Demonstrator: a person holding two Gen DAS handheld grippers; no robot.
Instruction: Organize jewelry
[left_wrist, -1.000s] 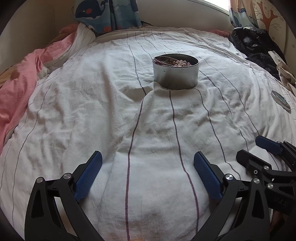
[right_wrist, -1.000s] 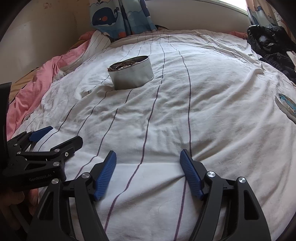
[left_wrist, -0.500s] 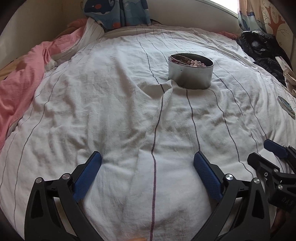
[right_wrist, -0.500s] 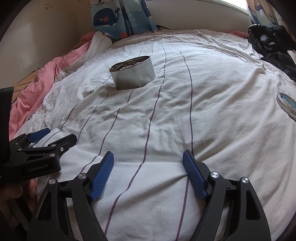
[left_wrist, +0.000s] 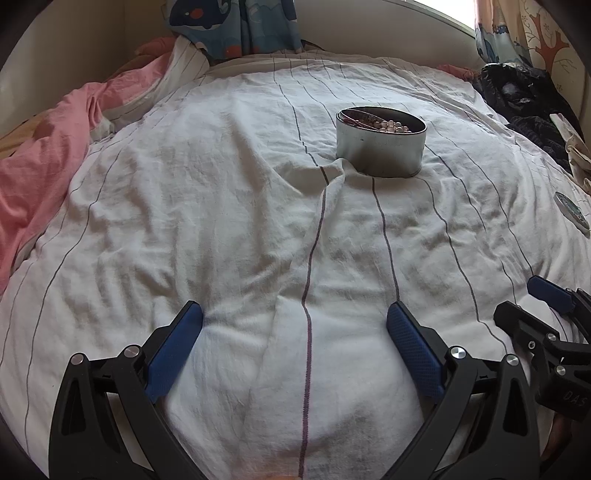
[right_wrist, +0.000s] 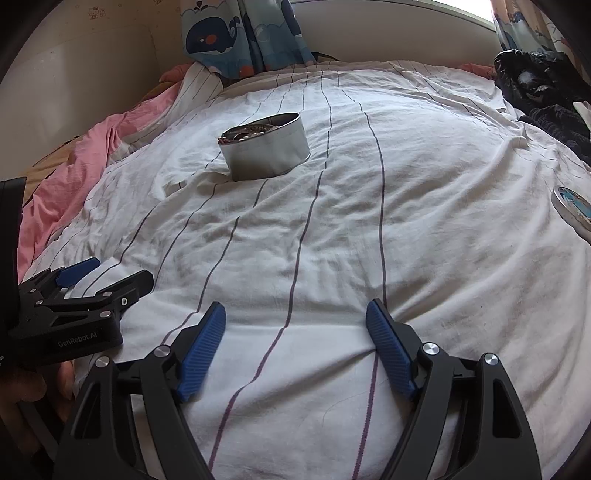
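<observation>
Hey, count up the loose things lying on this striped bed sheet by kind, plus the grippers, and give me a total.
Round silver metal tin holding beads: 1
Flat round lid with a blue picture, at the sheet's right edge: 1
Black grippers with blue pads, left gripper and right gripper, both open and empty: 2
Total: 4

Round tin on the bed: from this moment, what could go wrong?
1. The open metal tin sits tilted in a fold of soft striped sheet; a one-sided push could tip it and spill the beads.
2. Its lid lies far off near the bed's right edge and could slide off.
3. Both the left gripper and right gripper have empty open jaws close together, so they might collide.
</observation>
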